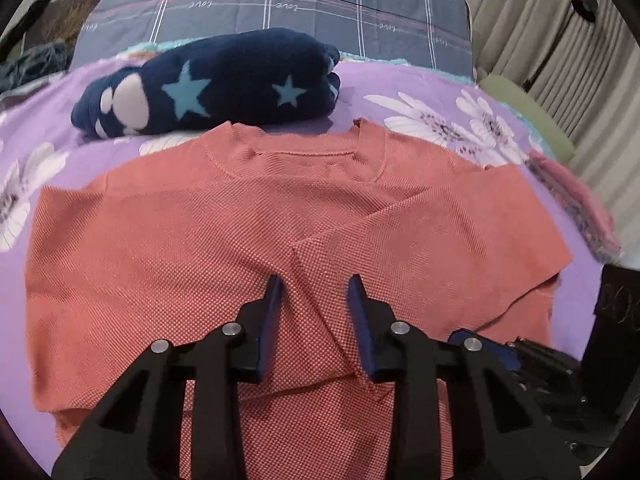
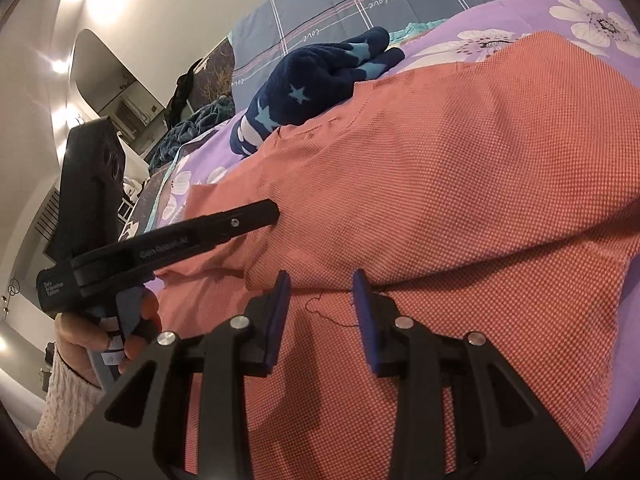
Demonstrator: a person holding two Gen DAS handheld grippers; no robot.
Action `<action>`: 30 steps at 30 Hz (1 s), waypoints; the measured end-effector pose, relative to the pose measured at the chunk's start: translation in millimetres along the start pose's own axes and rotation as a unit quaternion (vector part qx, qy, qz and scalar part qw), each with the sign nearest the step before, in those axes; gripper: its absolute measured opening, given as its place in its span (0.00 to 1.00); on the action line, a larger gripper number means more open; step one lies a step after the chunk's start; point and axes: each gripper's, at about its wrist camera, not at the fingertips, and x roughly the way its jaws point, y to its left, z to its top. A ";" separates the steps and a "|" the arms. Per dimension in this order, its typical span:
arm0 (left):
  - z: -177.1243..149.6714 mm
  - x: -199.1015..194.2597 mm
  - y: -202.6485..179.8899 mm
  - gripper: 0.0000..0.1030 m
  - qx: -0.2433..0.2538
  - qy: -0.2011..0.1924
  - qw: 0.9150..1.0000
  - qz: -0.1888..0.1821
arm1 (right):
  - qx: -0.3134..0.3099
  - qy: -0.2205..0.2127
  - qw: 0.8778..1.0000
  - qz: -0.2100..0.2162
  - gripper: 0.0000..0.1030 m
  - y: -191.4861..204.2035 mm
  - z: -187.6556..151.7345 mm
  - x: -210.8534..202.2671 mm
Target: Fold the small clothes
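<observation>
Left wrist view, left to right: one purple floral bedsheet point(image 1: 360, 92), one folded navy star-print garment point(image 1: 224, 80) at the far side, one grey plaid pillow point(image 1: 280, 4) behind it. One coral shirt point(image 1: 160, 240) lies spread on the sheet, collar toward the navy garment, both sleeves folded in over the body. Left gripper point(image 1: 315, 288) sits over the shirt's middle — jaws apart, nothing between them. Right wrist view: right gripper point(image 2: 322, 280) over the shirt's lower part, jaws also apart, empty; one loose dark thread point(image 2: 328, 312) lies on the fabric between its fingers.
</observation>
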 end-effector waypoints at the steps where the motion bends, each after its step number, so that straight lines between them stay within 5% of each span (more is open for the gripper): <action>1: 0.0 -0.6 -2.3 0.33 0.003 0.001 1.000 0.004 | 0.001 0.000 1.000 0.001 0.32 -0.3 0.3 0.2; 8: 1.1 -12.3 -3.9 0.34 -0.007 -0.017 1.000 -0.010 | 0.004 -0.001 1.000 0.006 0.32 -1.6 -0.4 -0.9; 13: -7.4 3.0 -7.9 0.37 0.005 0.025 1.000 -0.014 | 0.005 -0.001 1.000 0.007 0.32 -1.9 -0.7 -0.8; 17: -11.3 3.5 -11.1 0.39 0.015 0.014 1.000 -0.016 | 0.005 -0.001 1.000 0.008 0.32 -2.0 -0.6 -1.5; 19: -6.8 3.8 -14.4 0.06 0.020 0.008 1.000 -0.022 | 0.004 -0.004 1.000 0.006 0.32 -1.6 -0.7 -2.8; 21: -1.1 1.7 -17.1 0.05 0.016 0.006 0.999 -0.037 | 0.003 -0.011 1.000 0.002 0.33 -1.2 -0.9 -5.4; 30: 49.9 -86.5 -38.8 0.05 0.047 -0.115 0.991 -0.045 | 0.057 -0.097 0.993 -0.037 0.39 -23.7 4.1 -35.8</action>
